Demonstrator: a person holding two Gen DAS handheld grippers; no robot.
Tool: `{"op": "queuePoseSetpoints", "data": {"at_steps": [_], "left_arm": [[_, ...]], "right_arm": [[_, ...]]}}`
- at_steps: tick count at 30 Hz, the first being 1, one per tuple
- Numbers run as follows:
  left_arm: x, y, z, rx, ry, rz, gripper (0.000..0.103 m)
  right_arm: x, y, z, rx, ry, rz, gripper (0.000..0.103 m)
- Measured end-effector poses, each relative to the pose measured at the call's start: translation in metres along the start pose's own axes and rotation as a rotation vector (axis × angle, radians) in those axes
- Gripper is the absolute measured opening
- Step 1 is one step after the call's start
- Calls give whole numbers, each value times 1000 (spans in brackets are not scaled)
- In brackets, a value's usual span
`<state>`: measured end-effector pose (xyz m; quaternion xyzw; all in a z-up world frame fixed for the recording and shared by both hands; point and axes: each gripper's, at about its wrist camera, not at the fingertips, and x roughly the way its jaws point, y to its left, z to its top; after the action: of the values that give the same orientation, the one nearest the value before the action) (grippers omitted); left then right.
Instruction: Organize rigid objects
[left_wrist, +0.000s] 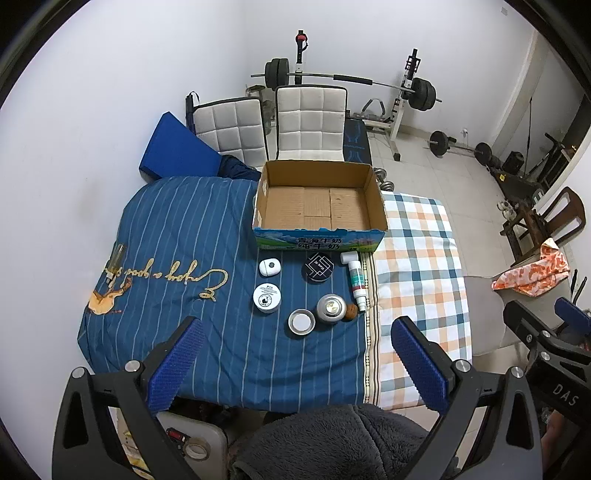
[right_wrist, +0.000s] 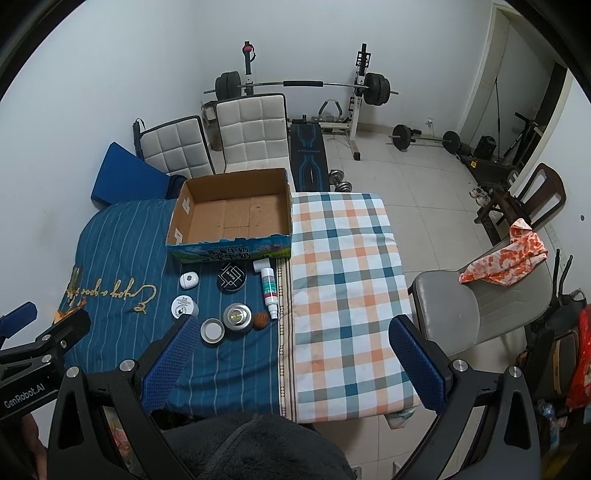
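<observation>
Both wrist cameras sit high and well back from the cardboard box (left_wrist: 319, 206), looking forward and steeply down at it. The left wrist view faces the box almost head-on, its printed front wall square across the middle of the picture. The right wrist view stands further right of the box (right_wrist: 236, 214), which falls left of centre and looks skewed. Both views share the box, the small things in front of it, the two white chairs (right_wrist: 251, 133) behind it, and probably the same barbell rack.
</observation>
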<state>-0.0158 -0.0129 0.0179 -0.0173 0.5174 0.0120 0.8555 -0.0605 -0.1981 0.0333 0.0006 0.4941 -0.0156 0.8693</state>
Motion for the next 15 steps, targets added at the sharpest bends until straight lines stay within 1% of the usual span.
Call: {"op": "queuePoseSetpoints", "data": {"at_steps": [15], "left_arm": [[0,5,-2,-4,2,-3,103]], "right_arm": [[-2,-1,-1,0,-2,3,103]]}}
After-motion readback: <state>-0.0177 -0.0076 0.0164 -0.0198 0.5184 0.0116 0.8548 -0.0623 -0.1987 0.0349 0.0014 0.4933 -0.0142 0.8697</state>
